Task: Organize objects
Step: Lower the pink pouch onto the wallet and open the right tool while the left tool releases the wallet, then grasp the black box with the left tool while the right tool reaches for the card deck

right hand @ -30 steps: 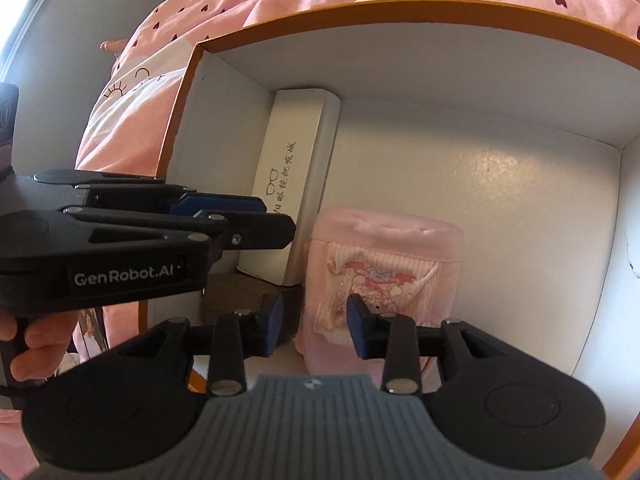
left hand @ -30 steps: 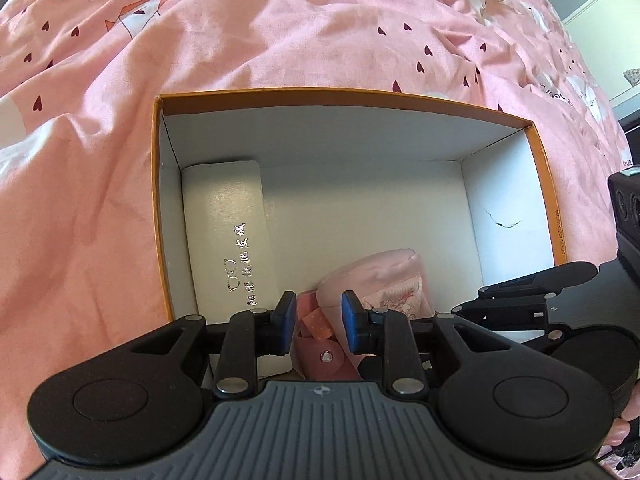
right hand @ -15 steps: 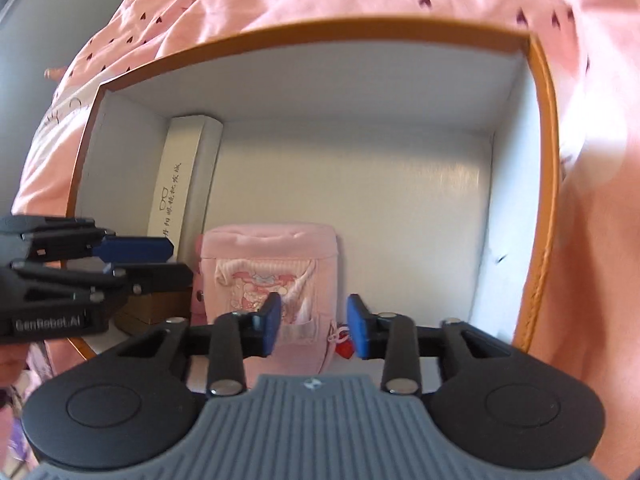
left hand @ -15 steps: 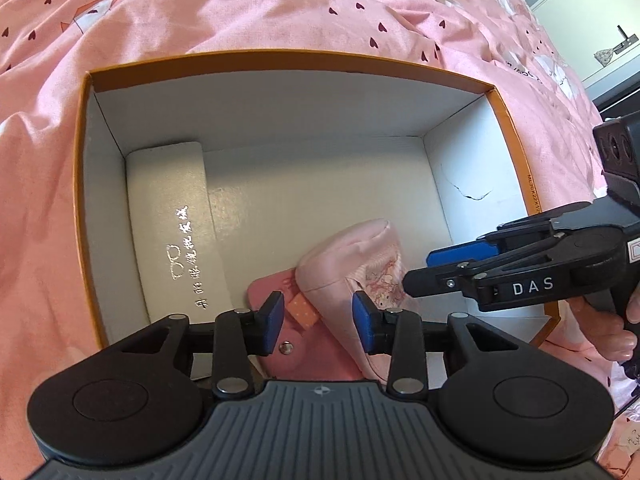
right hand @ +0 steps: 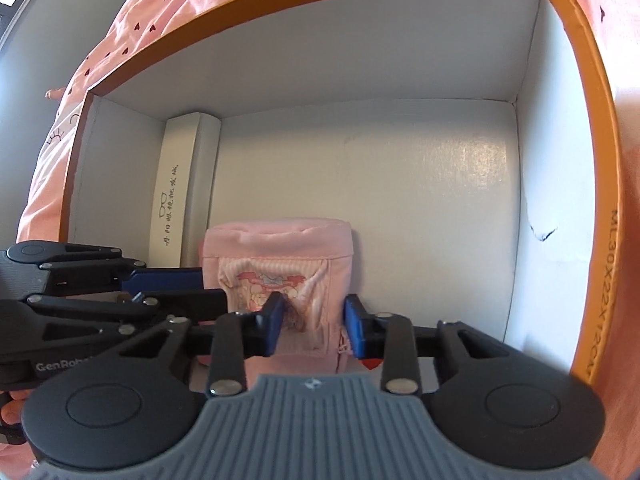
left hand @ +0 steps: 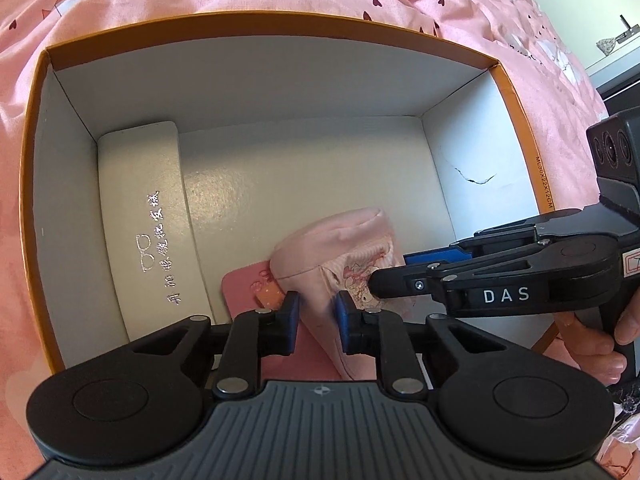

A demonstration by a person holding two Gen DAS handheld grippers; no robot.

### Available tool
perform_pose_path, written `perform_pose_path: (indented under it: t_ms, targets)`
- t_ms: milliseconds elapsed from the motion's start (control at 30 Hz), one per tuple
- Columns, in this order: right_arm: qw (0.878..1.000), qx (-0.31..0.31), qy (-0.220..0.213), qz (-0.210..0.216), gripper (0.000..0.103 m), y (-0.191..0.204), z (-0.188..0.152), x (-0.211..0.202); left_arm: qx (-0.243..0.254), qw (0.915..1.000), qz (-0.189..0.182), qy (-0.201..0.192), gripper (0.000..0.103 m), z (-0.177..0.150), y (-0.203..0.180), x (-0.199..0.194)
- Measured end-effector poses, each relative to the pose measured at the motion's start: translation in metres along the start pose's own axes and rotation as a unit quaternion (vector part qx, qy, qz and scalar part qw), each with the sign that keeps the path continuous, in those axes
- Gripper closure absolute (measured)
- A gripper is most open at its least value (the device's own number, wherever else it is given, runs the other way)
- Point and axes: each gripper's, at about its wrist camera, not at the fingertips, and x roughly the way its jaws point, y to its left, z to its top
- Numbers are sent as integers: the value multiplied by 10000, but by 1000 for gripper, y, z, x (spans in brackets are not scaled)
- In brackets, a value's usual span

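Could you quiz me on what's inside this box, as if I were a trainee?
1. True or false: the long white case with silver lettering lies along the left wall of the orange-rimmed cardboard box.
2. What do the left gripper and right gripper both close on: A) the soft pink cartoon-print pouch, B) the white case, C) the flat pink card?
3. What lies partly under the pouch?

Key: 1 true. 2 A; both sets of jaws have just been closing, pouch fabric between them. 3 the flat pink card.
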Motion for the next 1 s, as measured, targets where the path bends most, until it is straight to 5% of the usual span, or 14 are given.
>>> perform_pose_path:
  t_ms: [67,367,767,1000]
  targets:
    - [10000,24,-42,71,80,2,-2,-4,48,9999,95,-6,87,0,2,-5]
    - [9987,-61,50,506,83,34,-2,-17,163,9988,457,-3,90,-6,15,-33]
    - [9997,-179,85,145,78,37,-4,0,304,9970,712,-18,90,-9,13,-14]
    - [9975,-501,-493,-64,61,50,-22,-31,327,9947,445,-868,65,-33,5,-60]
